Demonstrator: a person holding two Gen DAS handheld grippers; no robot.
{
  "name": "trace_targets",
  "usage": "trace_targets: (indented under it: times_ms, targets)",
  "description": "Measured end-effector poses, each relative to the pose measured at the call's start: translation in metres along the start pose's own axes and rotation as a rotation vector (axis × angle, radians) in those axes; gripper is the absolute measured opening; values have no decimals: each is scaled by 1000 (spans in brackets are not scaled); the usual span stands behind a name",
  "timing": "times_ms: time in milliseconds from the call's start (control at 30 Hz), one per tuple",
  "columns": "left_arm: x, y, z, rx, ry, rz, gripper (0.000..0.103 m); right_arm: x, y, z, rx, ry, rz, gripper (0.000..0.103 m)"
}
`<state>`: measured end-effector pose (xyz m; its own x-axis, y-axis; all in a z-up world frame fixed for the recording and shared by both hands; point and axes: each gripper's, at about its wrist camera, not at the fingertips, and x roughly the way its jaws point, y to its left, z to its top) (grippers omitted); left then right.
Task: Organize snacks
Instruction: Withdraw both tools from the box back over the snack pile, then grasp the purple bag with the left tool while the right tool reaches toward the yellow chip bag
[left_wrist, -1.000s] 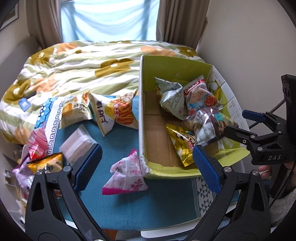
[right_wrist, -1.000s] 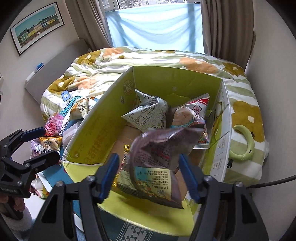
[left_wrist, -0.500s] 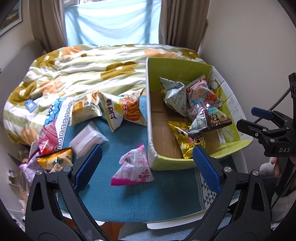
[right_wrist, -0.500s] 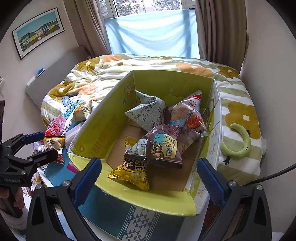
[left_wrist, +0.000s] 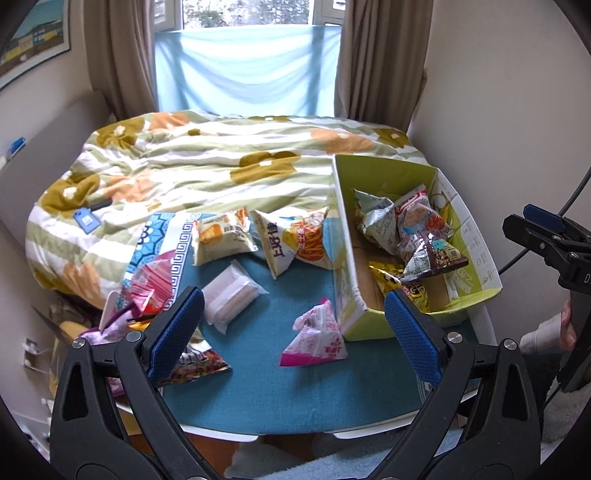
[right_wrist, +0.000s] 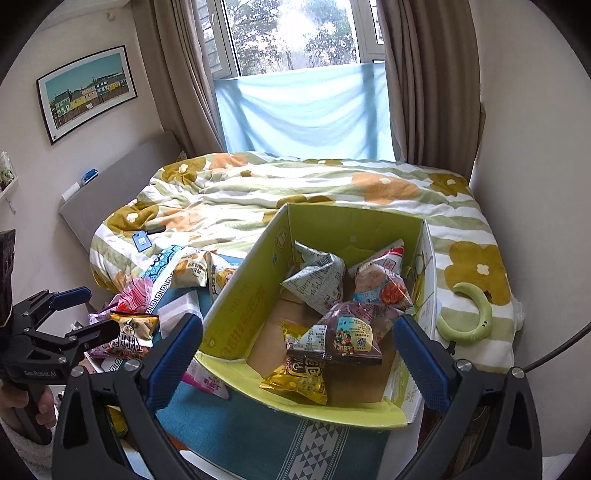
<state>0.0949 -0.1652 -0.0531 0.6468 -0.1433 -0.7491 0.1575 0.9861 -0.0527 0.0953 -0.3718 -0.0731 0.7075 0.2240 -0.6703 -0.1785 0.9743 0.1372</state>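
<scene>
Fingers of right gripper (right_wrist: 297, 349) and left gripper (left_wrist: 293, 332) spread wide, empty.

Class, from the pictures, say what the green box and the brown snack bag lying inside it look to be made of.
Green box: seemingly corrugated cardboard, printed matte green, with bare brown board at its floor and a ragged cut edge. Brown snack bag: probably glossy plastic film; it crinkles and catches bright glints of light.
</scene>
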Motion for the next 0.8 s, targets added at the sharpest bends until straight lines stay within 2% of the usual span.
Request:
trace_targets:
  times_ms: [167,300,533,800]
  targets:
    - [-22,53,-10,-26,-23,33,98,-12,39,9,8,-55,6,103]
    - [-35,105,-21,-67,-8,49,98,-10,78,12,32,-76,33,103]
    - [-41,194,-45,-141,40,56,98,14,149,9,48,-26,72,103]
    - [-13,274,-78,-208,132,-12,98,57,217,-7,97,75,98,103]
